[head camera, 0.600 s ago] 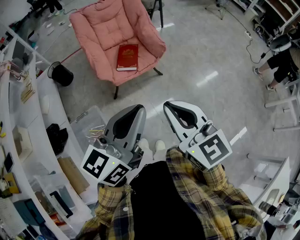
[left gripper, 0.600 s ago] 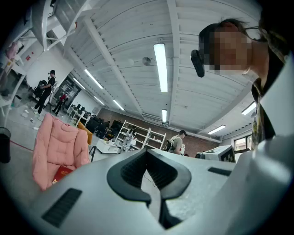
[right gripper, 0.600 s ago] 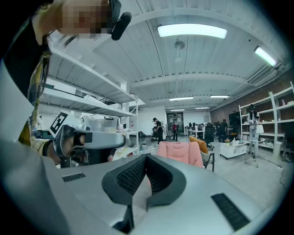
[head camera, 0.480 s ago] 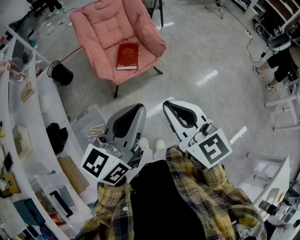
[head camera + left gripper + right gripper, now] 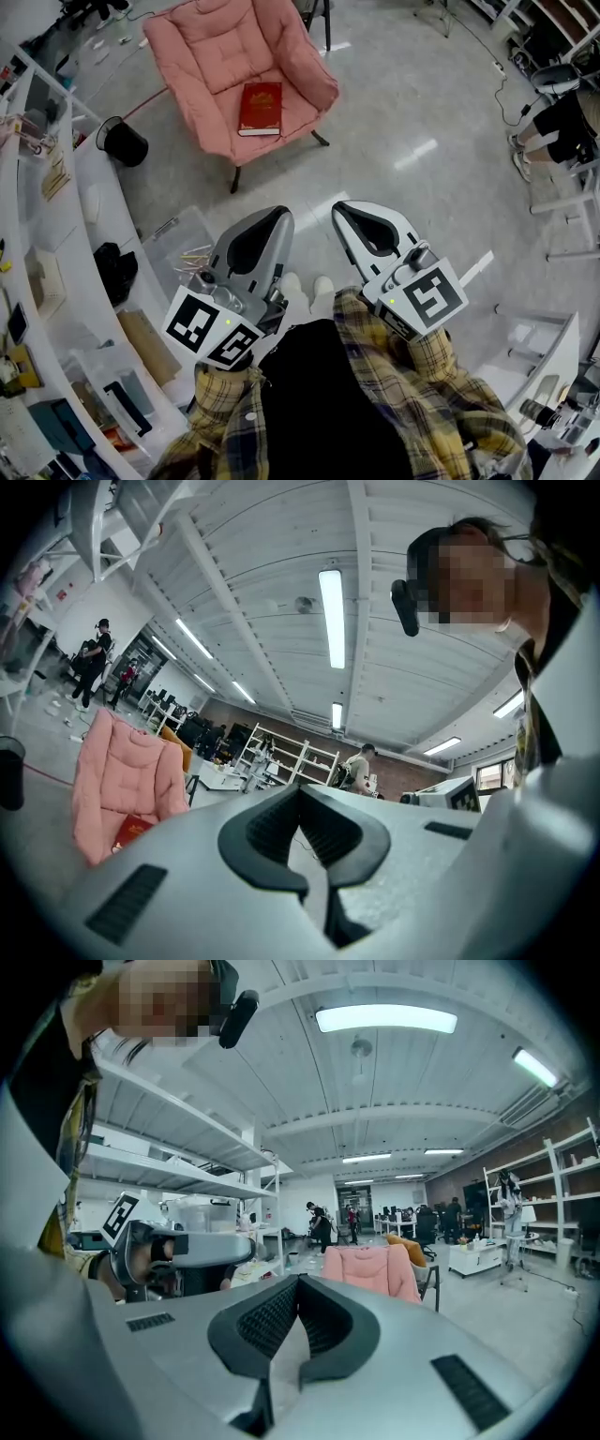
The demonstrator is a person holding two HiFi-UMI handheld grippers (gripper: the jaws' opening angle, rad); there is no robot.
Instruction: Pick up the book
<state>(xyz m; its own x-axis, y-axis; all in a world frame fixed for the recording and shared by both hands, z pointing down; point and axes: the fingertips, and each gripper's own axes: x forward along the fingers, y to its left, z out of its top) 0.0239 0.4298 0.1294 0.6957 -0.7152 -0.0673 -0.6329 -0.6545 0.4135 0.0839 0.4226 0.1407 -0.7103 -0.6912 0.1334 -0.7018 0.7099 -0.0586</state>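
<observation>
Currently the red hardcover book [image 5: 261,108] lies flat on the pink cushioned chair [image 5: 211,52], upper left of the head view, well apart from my left gripper [image 5: 274,219] and right gripper [image 5: 349,212], both closed and empty. It looks stiff, fairly heavy and slick-covered; I'd pinch across one long edge.

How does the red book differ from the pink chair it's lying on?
The book is deep red; the chair is pale pink. The book is small, flat and hard-edged; the chair is far larger, padded and quilted. Both are reddish and sit well ahead of the person.
</observation>
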